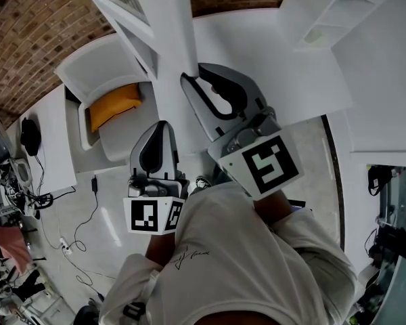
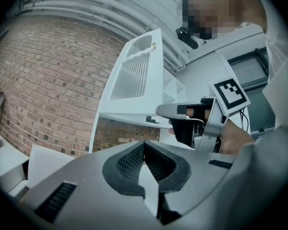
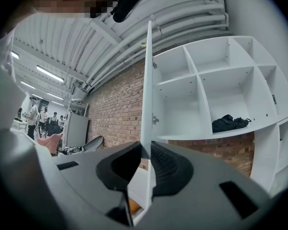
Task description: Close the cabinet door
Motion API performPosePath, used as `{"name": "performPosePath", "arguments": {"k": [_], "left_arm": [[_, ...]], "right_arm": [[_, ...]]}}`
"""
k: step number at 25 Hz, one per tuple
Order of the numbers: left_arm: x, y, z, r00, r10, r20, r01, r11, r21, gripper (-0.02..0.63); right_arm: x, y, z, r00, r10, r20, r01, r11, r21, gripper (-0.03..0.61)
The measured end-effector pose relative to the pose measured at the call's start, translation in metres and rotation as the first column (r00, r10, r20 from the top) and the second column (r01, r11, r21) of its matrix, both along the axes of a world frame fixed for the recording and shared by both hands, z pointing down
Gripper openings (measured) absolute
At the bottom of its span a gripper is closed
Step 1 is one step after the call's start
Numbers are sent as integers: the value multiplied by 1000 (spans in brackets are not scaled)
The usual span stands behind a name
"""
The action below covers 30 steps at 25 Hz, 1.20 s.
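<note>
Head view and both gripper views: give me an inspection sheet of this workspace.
Surface: pale floor; no table seen.
Job's things: cabinet door open, standing edge-on beside the white cabinet.
Clutter: black bundle in one cabinet compartment; orange cushion on a white seat.
Grippers: right hand-held gripper shut on the door's edge; left hand-held gripper shut, nothing in it.
Cables: black cable lying on the floor.
Surroundings: brick wall; people far off.
</note>
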State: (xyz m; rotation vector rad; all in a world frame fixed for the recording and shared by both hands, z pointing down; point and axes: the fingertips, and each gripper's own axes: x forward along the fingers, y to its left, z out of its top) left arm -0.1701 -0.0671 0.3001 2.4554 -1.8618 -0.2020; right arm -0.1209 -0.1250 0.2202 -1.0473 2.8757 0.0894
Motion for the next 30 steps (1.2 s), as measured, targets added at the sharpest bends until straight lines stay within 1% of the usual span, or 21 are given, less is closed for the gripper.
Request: {"name": "performPosePath", "arguments": {"k": [14, 23, 27, 30], "left_arm": [[19, -18, 1, 999, 43, 7, -43, 999, -6, 17], [28, -26, 5, 999, 47, 15, -47, 999, -14, 17], [31, -30, 6, 999, 47, 20, -47, 999, -19, 17], [35, -32, 6, 998, 52, 23, -52, 998, -20, 17]], "right_arm": [[15, -16, 0, 1000, -27, 6, 27, 1000, -10, 67], [22, -23, 1, 999, -46, 11, 46, 999, -19, 67], [27, -25, 5, 997, -76, -18, 76, 997, 0, 67], [31, -28, 5, 997, -77, -20, 77, 997, 1, 67]]}}
